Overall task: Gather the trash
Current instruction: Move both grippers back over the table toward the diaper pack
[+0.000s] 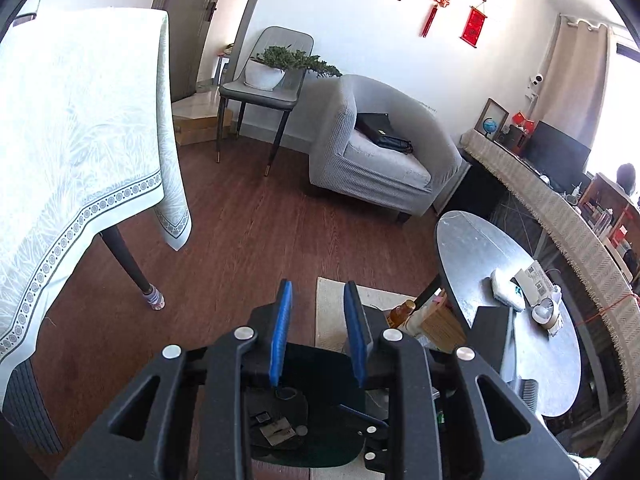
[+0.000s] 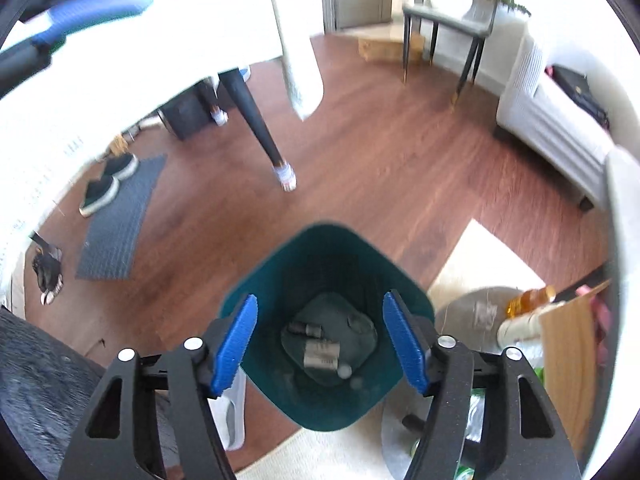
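- Teal bin (image 2: 326, 320) is sitting on the wood floor, dead center below the right gripper (image 2: 320, 340), trash pieces (image 2: 320, 354) lying inside.
- Right jaws are hanging wide apart, gripping nothing.
- Left gripper (image 1: 318, 328) is hovering with jaws spread, bin at 6 o'clock.

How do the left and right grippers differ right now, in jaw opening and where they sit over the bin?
The left gripper has its blue pads closer together; the right gripper is spread wider, about spanning the teal bin's opening. The right gripper hangs squarely above the bin, looking down at the trash on its bottom; the left gripper sits lower-angled, the bin's rim just beneath its fingers, facing the armchair. Both are open and hold nothing.
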### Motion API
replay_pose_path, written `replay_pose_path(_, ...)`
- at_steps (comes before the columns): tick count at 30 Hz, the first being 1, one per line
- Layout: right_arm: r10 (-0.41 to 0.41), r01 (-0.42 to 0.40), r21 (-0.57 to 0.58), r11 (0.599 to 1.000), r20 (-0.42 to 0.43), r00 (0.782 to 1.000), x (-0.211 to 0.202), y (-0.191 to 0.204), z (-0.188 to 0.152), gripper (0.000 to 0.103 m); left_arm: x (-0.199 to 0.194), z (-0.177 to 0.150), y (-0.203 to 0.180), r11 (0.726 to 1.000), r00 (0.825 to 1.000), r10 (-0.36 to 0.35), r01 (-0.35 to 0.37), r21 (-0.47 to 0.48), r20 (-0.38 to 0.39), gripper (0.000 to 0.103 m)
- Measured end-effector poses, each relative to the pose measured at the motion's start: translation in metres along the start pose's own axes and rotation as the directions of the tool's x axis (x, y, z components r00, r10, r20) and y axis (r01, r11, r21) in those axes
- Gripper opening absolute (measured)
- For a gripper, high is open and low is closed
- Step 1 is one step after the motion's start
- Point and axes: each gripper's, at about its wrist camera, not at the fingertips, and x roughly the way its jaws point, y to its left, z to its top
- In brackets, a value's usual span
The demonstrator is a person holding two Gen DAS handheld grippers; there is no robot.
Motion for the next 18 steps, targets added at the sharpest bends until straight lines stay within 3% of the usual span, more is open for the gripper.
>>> replay_pose_path(8, -0.028, 0.019, 0.063, 0.998, 0.156, 0.987, -0.062, -0.027, 0.007, 0.056, 0.005, 0.004, -0.028, 0.999, 1.000, -0.016, 0.015, 0.041, 0.024, 0.039)
replay_pose_path(18, -0.143, 0.094, 0.187, 0.978, 0.263, 0.954, -0.132, -0.089, -0.026, 0.056, 0.035, -0.011, -0.109, 0.972, 0.991, -0.126, 0.130, 0.194, -0.032, 0.062)
